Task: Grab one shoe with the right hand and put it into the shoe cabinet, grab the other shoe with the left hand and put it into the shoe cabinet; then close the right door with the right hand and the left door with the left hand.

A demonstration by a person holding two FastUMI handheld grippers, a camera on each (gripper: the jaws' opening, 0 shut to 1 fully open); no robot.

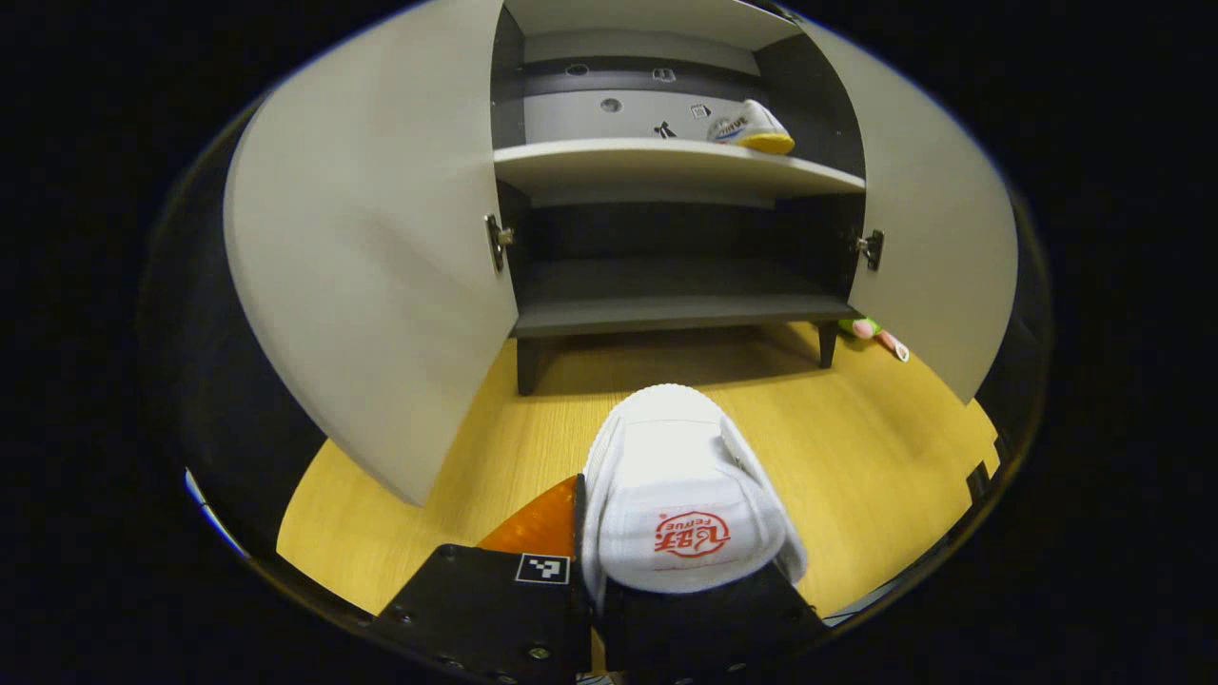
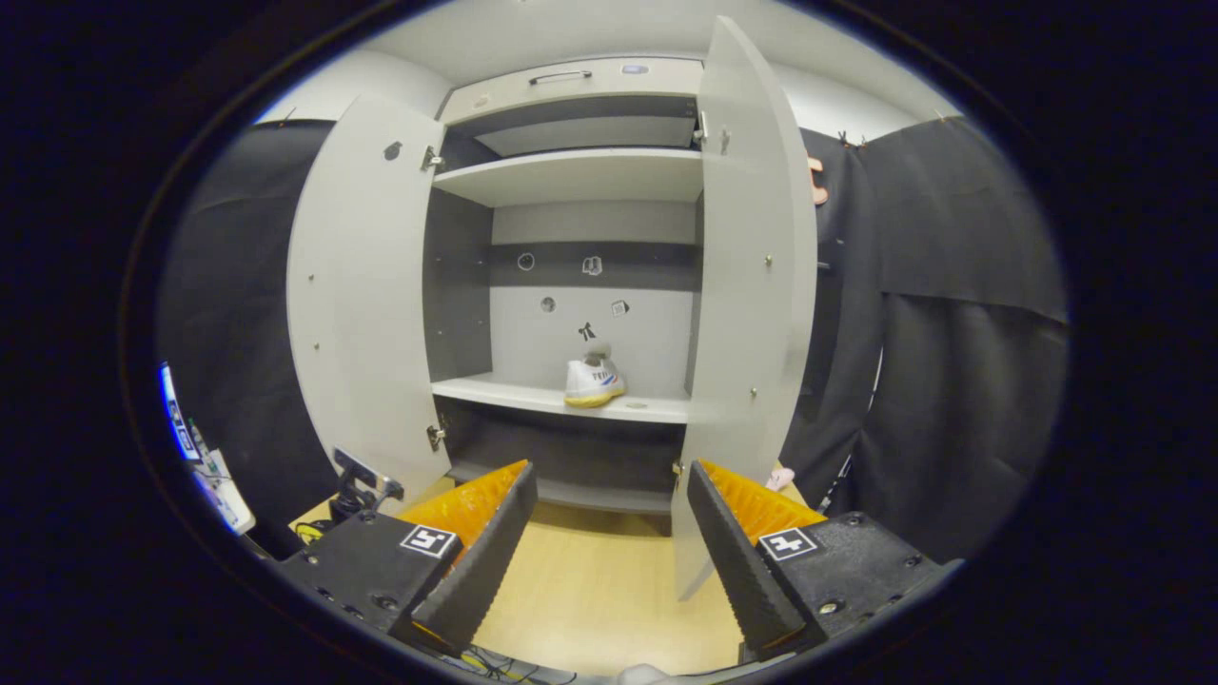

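In the left gripper view, my left gripper (image 1: 680, 580) is shut on a white shoe (image 1: 677, 480) with a red logo, toe pointing toward the open shoe cabinet (image 1: 666, 166). The shoe hangs above the wooden floor, short of the cabinet. A second white shoe (image 1: 752, 126) with a yellow sole rests on the middle shelf, toward its right end. In the right gripper view, my right gripper (image 2: 609, 533) is open and holds nothing, facing the shoe cabinet (image 2: 571, 181) from farther back. The shelved shoe (image 2: 592, 381) stands ahead of it. Both doors, left door (image 1: 371, 266) and right door (image 2: 752, 285), stand wide open.
The lower shelf (image 1: 676, 309) is bare. A small pink and green object (image 1: 875, 333) lies on the wooden floor (image 1: 856, 419) by the cabinet's right leg. Black cloth (image 2: 952, 342) hangs to the right of the cabinet. Cables and a device (image 2: 357, 485) lie at the left.
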